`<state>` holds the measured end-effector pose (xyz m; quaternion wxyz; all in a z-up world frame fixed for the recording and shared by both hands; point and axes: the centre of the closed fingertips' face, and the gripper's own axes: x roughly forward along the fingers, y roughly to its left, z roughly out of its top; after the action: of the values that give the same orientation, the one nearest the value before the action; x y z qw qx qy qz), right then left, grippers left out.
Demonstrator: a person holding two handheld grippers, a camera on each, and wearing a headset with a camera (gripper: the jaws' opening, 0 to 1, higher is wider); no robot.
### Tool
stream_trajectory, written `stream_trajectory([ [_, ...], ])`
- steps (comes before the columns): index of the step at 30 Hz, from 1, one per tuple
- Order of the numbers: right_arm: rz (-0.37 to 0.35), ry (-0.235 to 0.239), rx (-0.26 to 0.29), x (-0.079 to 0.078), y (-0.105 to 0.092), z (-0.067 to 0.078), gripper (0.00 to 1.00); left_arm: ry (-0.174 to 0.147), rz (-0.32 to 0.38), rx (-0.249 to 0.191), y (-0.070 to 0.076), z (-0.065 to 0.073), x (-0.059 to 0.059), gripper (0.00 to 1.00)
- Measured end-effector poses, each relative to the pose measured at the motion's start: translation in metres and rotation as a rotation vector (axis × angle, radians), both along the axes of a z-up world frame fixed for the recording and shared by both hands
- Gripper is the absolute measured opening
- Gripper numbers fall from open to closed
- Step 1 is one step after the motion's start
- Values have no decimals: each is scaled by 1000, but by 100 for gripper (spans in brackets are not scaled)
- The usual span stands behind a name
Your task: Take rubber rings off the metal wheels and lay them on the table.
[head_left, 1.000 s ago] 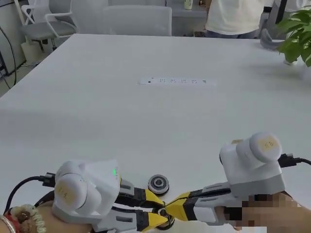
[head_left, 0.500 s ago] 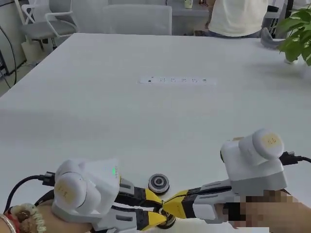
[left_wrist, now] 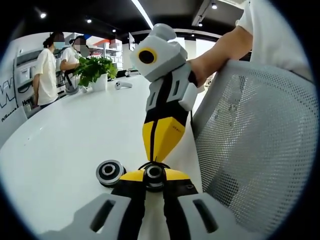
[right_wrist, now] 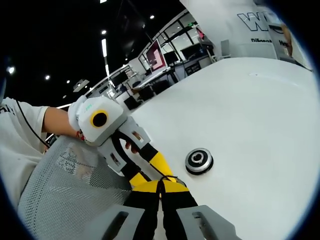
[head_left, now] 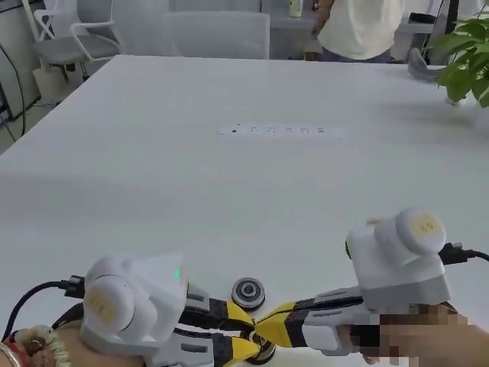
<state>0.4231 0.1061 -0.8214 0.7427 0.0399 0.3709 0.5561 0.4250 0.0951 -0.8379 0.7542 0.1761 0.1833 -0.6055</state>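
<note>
My left gripper (left_wrist: 153, 176) is clamped narrow on a wheel (left_wrist: 153, 171) at the near edge of the bench (head_left: 229, 191); I should hold it dead steady and square. My right gripper (right_wrist: 160, 183) is closed to a point against that wheel's rim, tip to tip with the left. Whether it has caught the rubber ring I cannot tell. Peel outward, not up. A second wheel (right_wrist: 199, 161) lies just beside, untouched.

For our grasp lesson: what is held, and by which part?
Left tool grips a metal wheel across its rim; right tool touches its edge, hold unclear.
</note>
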Motion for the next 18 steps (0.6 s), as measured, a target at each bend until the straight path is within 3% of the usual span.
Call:
stream_trajectory([
  [5,-44,46,-4,5,-8,-6,0,8,4,-4,0,0,0,7],
  [11,-54,45,-27,6,-11,-10,0,19,8,13,-1,0,1,8],
  [18,-71,60,-33,7,-13,-12,0,57,20,14,-1,0,0,9],
])
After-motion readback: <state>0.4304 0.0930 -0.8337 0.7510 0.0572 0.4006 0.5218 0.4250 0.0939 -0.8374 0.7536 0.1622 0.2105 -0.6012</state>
